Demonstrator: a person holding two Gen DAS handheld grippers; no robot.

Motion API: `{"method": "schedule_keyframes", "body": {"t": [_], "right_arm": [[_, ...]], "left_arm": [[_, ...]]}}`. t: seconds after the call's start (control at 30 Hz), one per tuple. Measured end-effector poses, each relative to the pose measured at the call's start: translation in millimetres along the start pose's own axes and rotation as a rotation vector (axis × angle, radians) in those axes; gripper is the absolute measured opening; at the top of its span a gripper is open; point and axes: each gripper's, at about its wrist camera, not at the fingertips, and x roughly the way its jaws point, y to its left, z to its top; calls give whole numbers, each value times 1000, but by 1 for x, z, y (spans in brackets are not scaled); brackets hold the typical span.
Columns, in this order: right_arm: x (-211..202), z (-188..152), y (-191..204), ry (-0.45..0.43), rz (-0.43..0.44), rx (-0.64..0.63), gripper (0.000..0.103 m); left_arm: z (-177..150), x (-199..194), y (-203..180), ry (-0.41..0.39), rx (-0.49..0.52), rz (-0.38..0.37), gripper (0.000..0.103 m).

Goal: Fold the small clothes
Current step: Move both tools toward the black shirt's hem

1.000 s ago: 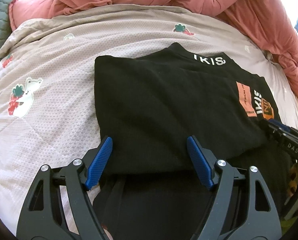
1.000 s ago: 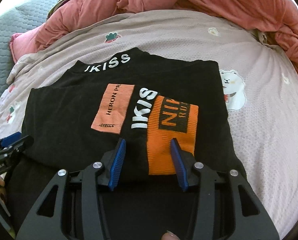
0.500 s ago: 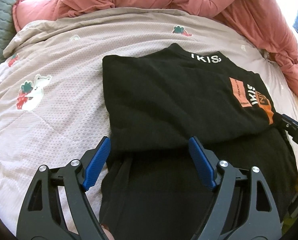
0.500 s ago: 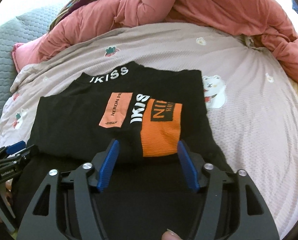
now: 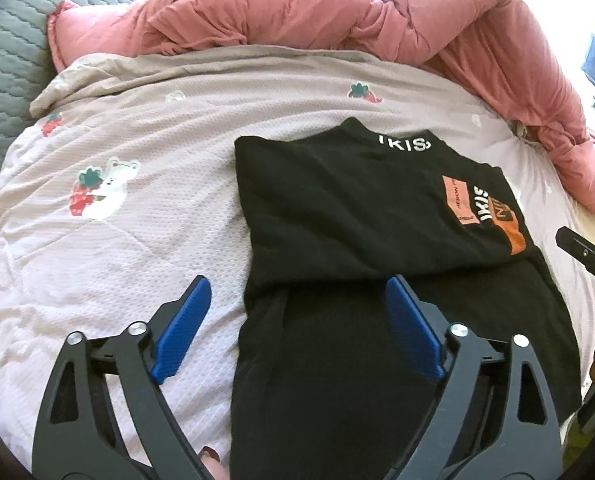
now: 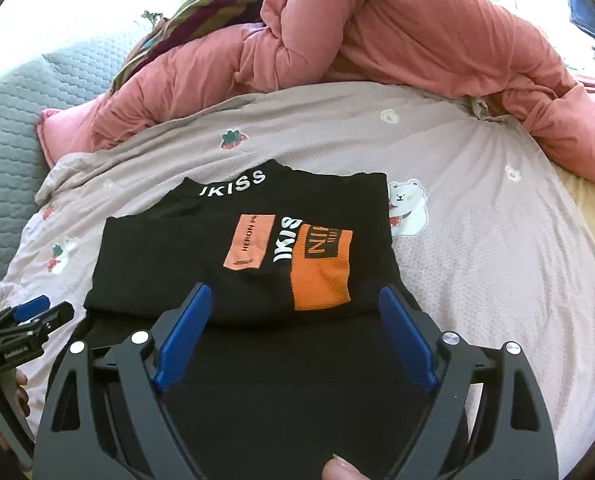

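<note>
A black garment [image 5: 349, 216] with white "IKISS" lettering and orange patches [image 6: 321, 276] lies partly folded on the bed, its upper part folded over the lower part [image 6: 297, 364]. My left gripper [image 5: 297, 304] is open and empty, above the garment's near left edge. My right gripper [image 6: 295, 308] is open and empty, over the fold's near edge below the orange patch. Each gripper shows at the edge of the other's view: the right one in the left wrist view [image 5: 585, 252], the left one in the right wrist view [image 6: 29, 316].
The garment lies on a pinkish-beige blanket [image 5: 137, 152] printed with bears and strawberries. A bunched salmon-pink duvet [image 6: 377, 40] lies along the far side. A grey quilted surface [image 6: 5, 120] is at the left. A striped cloth [image 6: 201, 12] lies behind the duvet.
Both grippers have drawn back from the fold toward me and risen. The right gripper's jaws have opened wider. The folded upper part stays lying on the lower part.
</note>
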Motion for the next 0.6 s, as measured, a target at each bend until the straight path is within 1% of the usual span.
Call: {"method": "schedule_keyframes", "body": {"t": [0.07, 0.17, 0.23, 0.37, 0.6], "right_arm": [[-6, -1, 1, -15, 1, 2, 94], [-13, -2, 1, -24, 3, 7, 96], [-15, -2, 2, -28, 8, 1, 96], [-21, -5, 5, -34, 10, -15, 97], [-29, -11, 8, -37, 14, -30, 98]], "left_arm": [[-1, -6, 1, -9, -2, 3, 86], [-3, -14, 2, -20, -3, 10, 87], [-5, -18, 2, -24, -6, 17, 93], [-7, -25, 2, -35, -16, 10, 93], [-15, -34, 5, -45, -14, 33, 93]]}}
